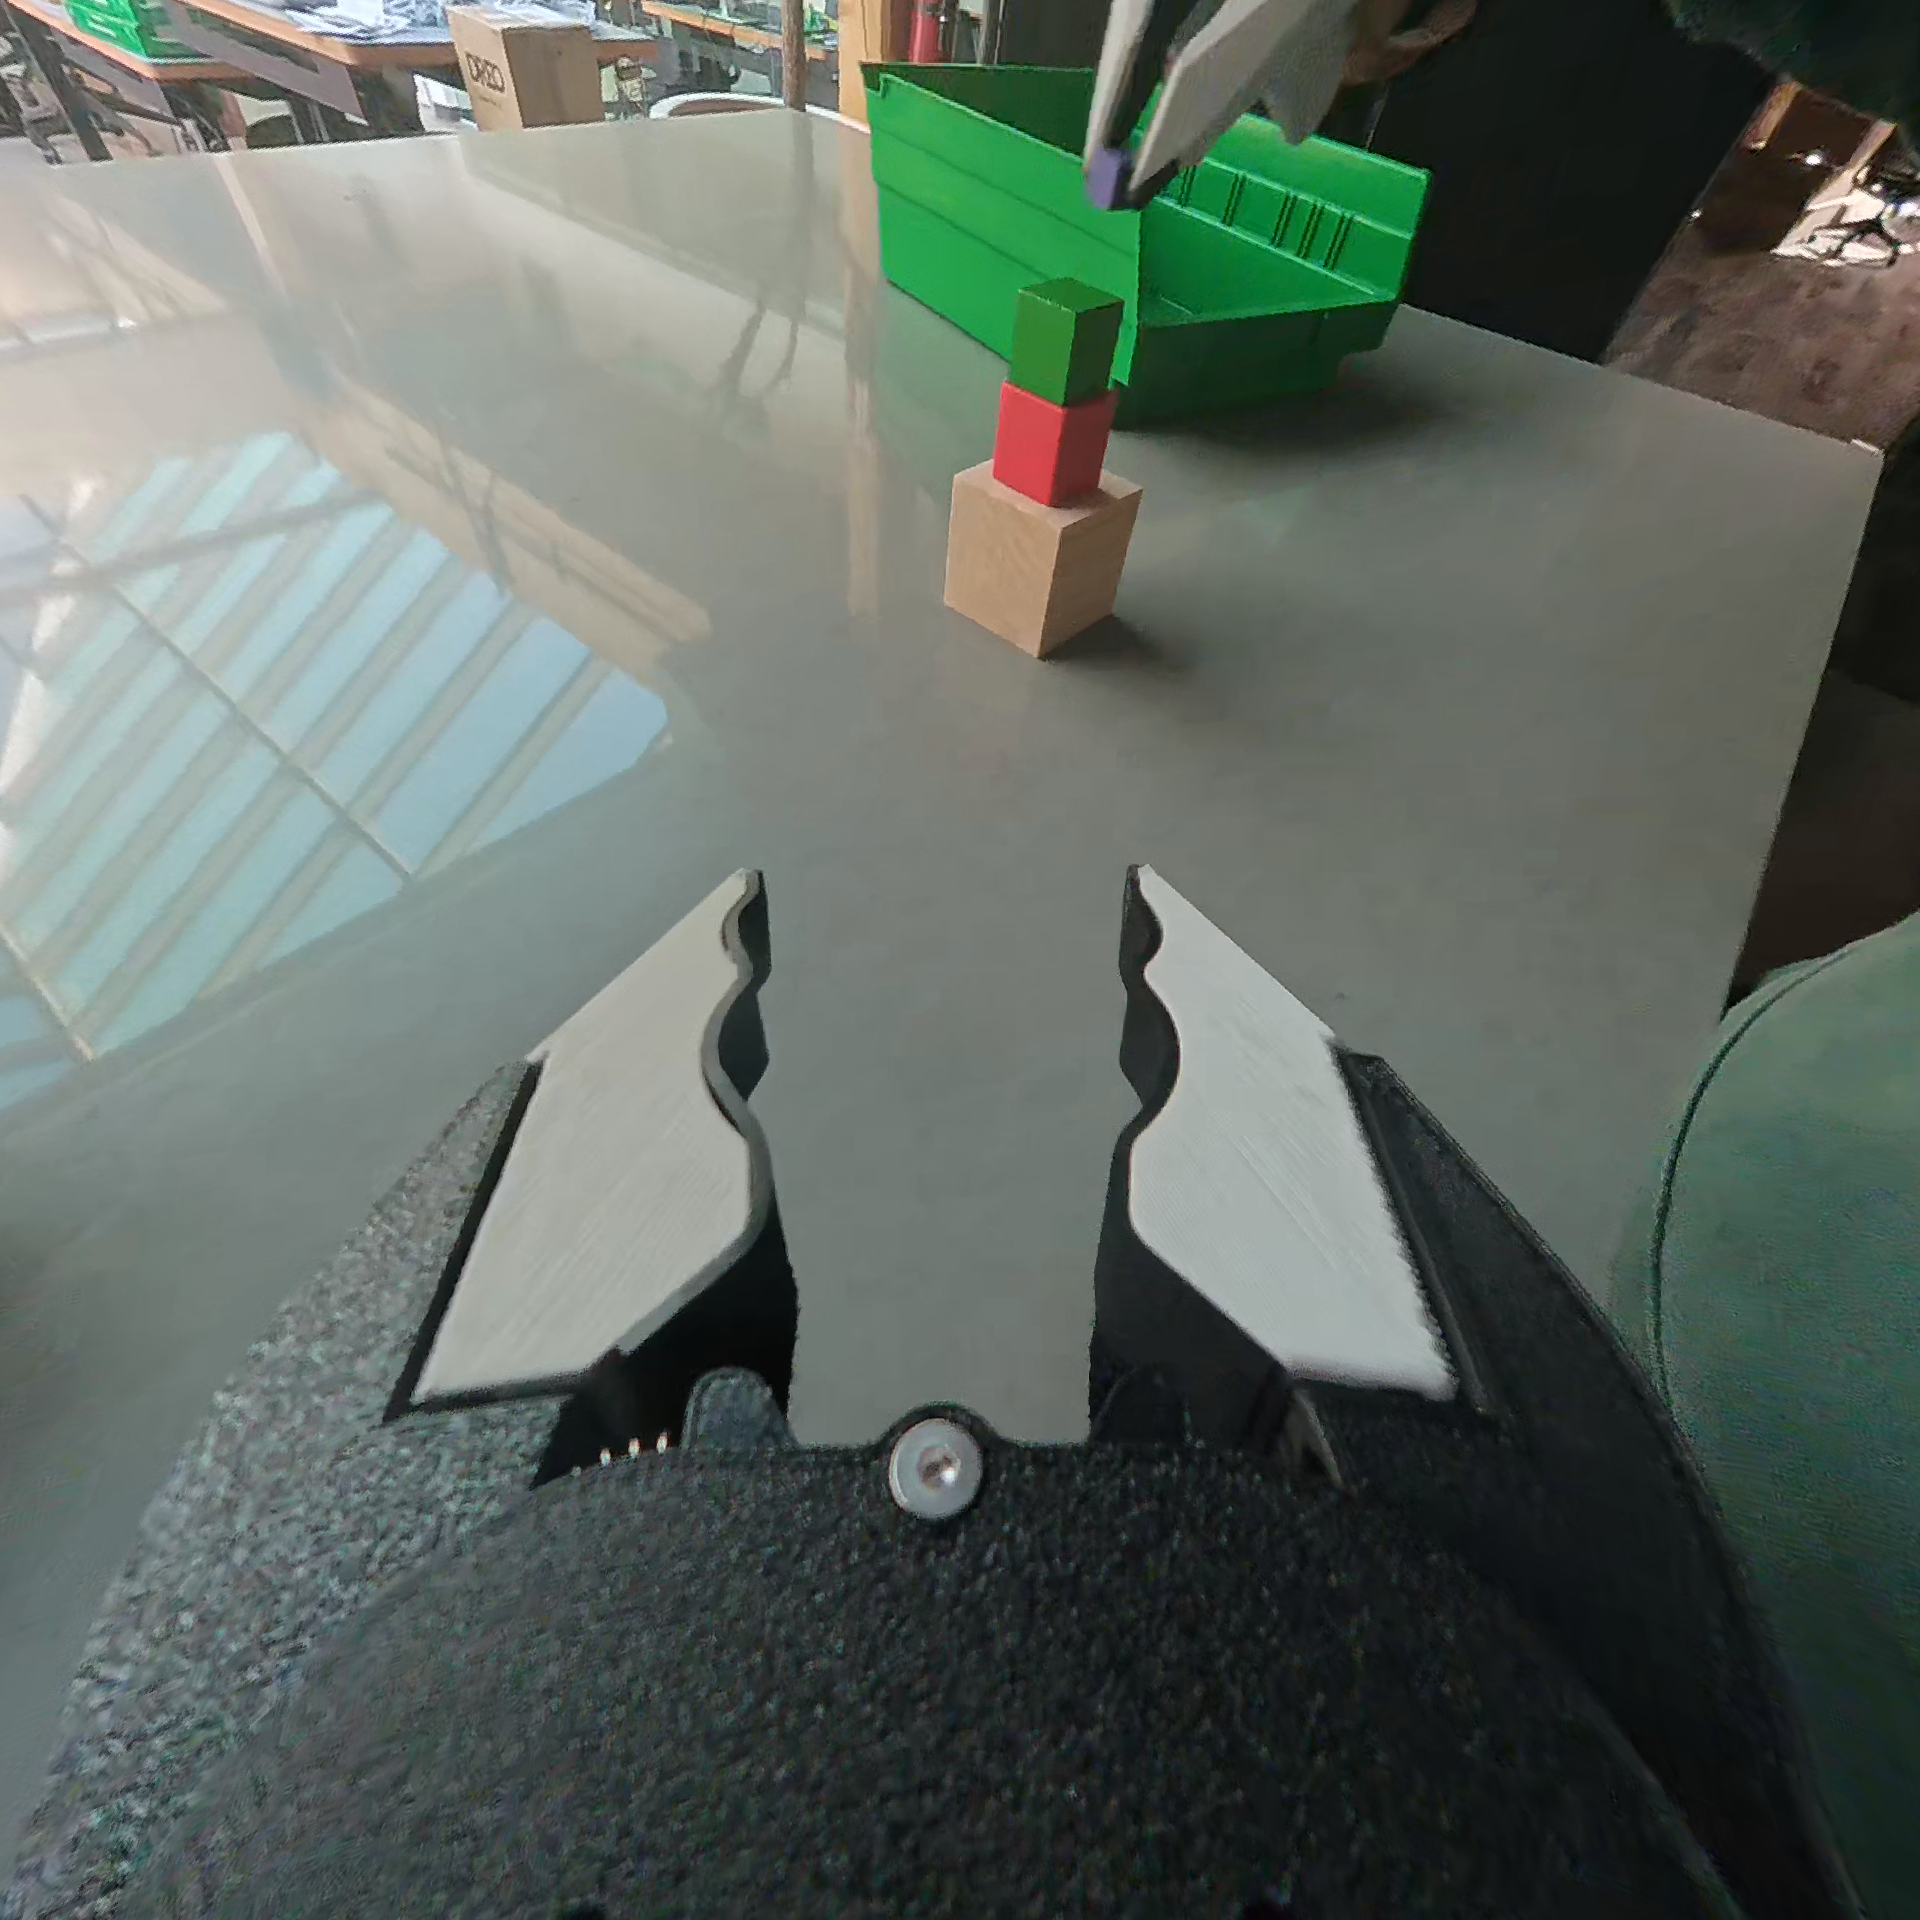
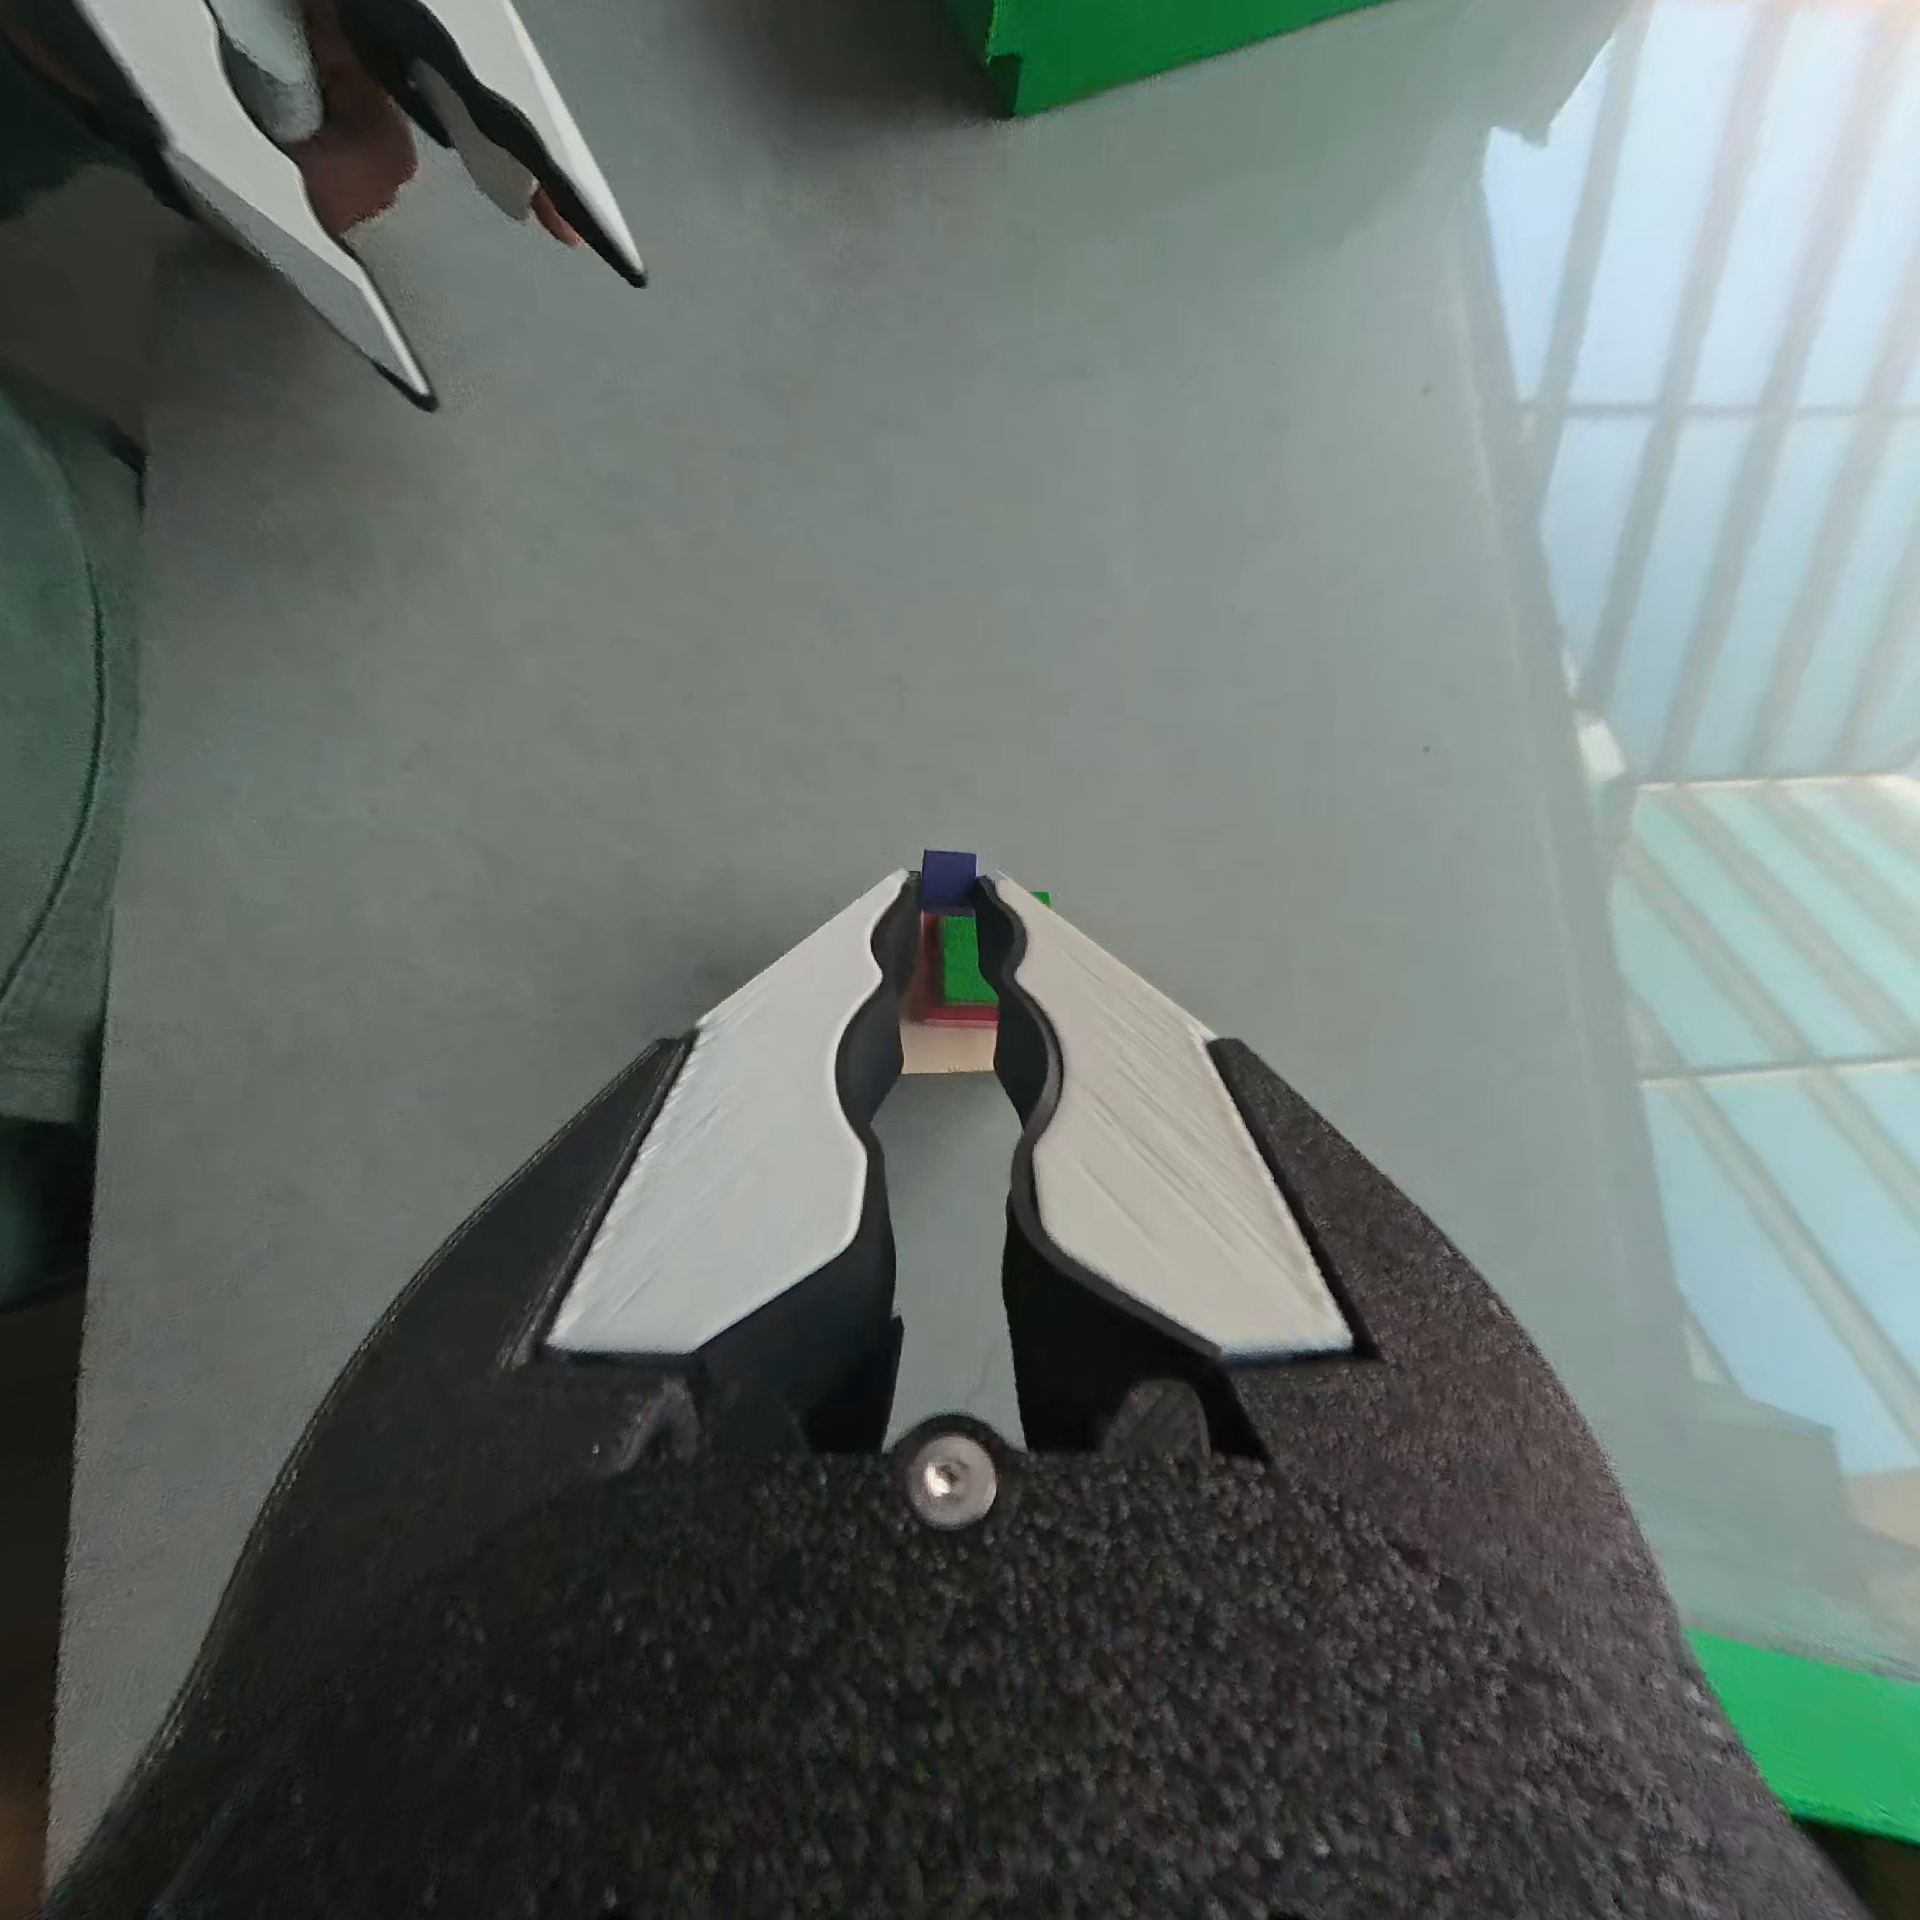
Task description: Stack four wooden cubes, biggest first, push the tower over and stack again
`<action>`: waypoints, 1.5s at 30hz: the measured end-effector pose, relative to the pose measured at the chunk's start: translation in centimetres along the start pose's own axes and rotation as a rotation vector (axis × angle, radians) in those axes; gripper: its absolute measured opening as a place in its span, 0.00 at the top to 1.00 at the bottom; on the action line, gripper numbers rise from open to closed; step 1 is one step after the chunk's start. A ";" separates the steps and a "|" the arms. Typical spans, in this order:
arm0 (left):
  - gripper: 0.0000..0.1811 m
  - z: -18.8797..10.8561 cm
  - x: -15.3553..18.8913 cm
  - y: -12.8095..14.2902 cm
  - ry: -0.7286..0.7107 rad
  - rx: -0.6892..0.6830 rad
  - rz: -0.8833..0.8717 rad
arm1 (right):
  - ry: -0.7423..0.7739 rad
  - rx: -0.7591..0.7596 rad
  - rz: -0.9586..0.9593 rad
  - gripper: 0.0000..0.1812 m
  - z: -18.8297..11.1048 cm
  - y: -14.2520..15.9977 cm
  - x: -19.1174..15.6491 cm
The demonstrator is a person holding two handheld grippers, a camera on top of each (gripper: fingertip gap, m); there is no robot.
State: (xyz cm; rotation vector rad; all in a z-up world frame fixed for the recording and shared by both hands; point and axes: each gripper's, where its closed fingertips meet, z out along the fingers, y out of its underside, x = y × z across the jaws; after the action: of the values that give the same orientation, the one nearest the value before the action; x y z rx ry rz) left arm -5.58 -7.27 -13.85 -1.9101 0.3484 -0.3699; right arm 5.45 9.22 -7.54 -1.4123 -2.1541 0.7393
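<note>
Above the block stack [image 1: 1044, 468], right gripper [image 2: 948, 878] pinching blue cube [image 2: 949, 876]; left gripper [image 1: 945, 883] agape, empty.

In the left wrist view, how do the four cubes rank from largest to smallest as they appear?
1. wooden cube
2. red cube and green cube: look alike, not ranked
3. blue cube: smallest, though farther off in the right gripper, so unsure

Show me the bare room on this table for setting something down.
Free: the wide grey table left of the block stack, and the stretch between the stack and the open left gripper. Crowded: the far right corner, where the stack stands close to the green bin, with the right gripper and its blue cube overhead.
</note>
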 end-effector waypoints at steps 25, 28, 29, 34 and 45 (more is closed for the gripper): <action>0.63 0.2 0.0 0.6 -0.013 -0.033 0.003 | -0.115 -0.033 0.017 0.94 1.6 2.1 0.9; 0.63 0.2 0.0 0.7 -0.016 -0.034 0.001 | -0.124 -0.033 0.008 0.94 1.6 2.1 1.0; 0.63 0.2 0.0 0.7 -0.016 -0.034 0.001 | -0.127 -0.034 0.005 0.94 1.6 2.1 1.0; 0.63 0.3 0.0 0.7 -0.020 -0.037 -0.001 | -0.138 -0.035 -0.004 0.92 1.5 2.1 0.9; 0.63 0.4 0.0 0.6 -0.019 -0.043 0.004 | -0.133 0.000 0.009 0.89 1.1 1.7 1.0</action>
State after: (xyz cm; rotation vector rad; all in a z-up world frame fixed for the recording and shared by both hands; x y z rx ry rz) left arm -5.41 -7.17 -14.60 -1.9529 0.3505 -0.3440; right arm 5.50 10.53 -9.43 -1.4100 -2.2483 0.8593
